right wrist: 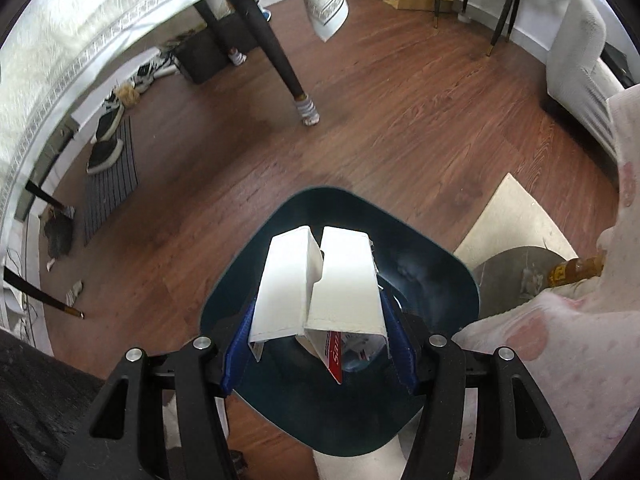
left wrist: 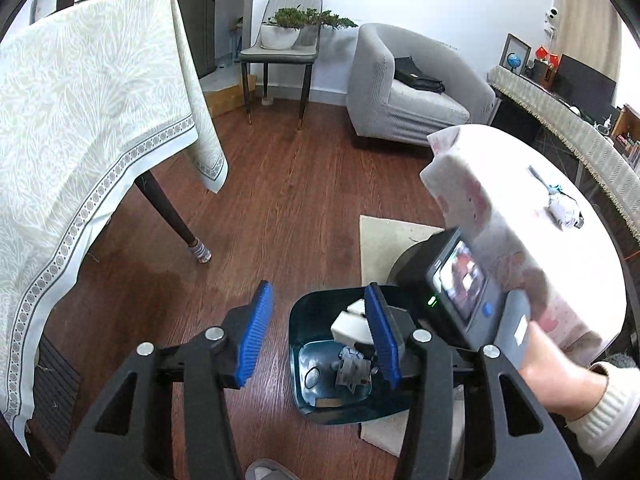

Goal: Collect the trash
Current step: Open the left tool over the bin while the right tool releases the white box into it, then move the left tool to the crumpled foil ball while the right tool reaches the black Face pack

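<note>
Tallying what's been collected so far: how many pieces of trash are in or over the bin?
2 visible: a flattened white carton held in the right claw above the dark green bin, and crumpled packaging on the bin's floor. More may be hidden.

Glossy plastic bin (right wrist: 432,276) — matt white cardboard box (right wrist: 320,280) — wood floor (right wrist: 400,120).

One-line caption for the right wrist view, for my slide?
Right tool holds a folded white cardboard carton above the dark teal plastic trash bin on the wooden floor.
</note>
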Tool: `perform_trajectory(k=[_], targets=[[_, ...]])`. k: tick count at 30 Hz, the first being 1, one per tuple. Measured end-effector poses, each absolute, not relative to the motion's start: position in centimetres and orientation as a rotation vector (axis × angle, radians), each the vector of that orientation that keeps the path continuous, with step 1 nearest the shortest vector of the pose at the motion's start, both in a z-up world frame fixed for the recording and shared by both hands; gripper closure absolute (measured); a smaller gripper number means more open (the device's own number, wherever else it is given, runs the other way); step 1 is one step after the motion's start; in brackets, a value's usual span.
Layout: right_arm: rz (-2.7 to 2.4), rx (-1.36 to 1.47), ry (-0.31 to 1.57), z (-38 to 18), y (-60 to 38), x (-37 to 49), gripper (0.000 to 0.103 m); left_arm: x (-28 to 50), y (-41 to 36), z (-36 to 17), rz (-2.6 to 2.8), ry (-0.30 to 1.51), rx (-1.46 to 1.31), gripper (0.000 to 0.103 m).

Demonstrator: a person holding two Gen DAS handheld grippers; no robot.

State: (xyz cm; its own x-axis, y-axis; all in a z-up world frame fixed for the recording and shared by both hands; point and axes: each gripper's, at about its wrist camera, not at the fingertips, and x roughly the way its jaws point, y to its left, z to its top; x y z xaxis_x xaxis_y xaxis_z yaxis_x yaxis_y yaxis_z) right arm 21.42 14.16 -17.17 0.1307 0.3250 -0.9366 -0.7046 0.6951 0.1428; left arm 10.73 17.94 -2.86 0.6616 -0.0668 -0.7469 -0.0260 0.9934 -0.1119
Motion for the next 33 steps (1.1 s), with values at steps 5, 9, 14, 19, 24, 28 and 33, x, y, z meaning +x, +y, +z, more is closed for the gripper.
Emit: perform_trajectory(k=[5, 9, 14, 19, 24, 28, 33], targets=[[0.791, -0.423, 1.249, -17.9, 14.0, 20.6, 0.041, 11.0, 17.4, -1.3, -0.040, 0.812, -0.101, 0.060], [0.798, -0.461, 1.254, -18.0, 13.6, 20.0, 0.029, 11.3, 16.7, -0.3, -0.049, 0.786, -0.094, 0.062], [0.828, -0.470, 1.237, -17.1, 13.0, 19.2, 0.029, 12.0, 15.5, 0.3, -0.060, 0.777, -0.080, 0.063], [0.857, -0.434, 1.194, -14.9, 12.2, 18.9, 0.029, 12.2, 14.5, 0.8, -0.072, 0.767, -0.069, 0.063], [0.875, -0.390, 1.152, -12.6, 11.0, 18.8, 0.029, 12.7, 13.3, 1.4, -0.083, 0.751, -0.048, 0.063], [0.913, -0.346, 1.098, -10.4, 10.1, 18.6, 0.034, 13.0, 12.8, 2.1, -0.079, 0.738, -0.047, 0.063], [0.919, -0.323, 1.008, -7.4, 8.7, 18.3, 0.040, 13.4, 12.1, 2.9, -0.079, 0.716, -0.044, 0.063]])
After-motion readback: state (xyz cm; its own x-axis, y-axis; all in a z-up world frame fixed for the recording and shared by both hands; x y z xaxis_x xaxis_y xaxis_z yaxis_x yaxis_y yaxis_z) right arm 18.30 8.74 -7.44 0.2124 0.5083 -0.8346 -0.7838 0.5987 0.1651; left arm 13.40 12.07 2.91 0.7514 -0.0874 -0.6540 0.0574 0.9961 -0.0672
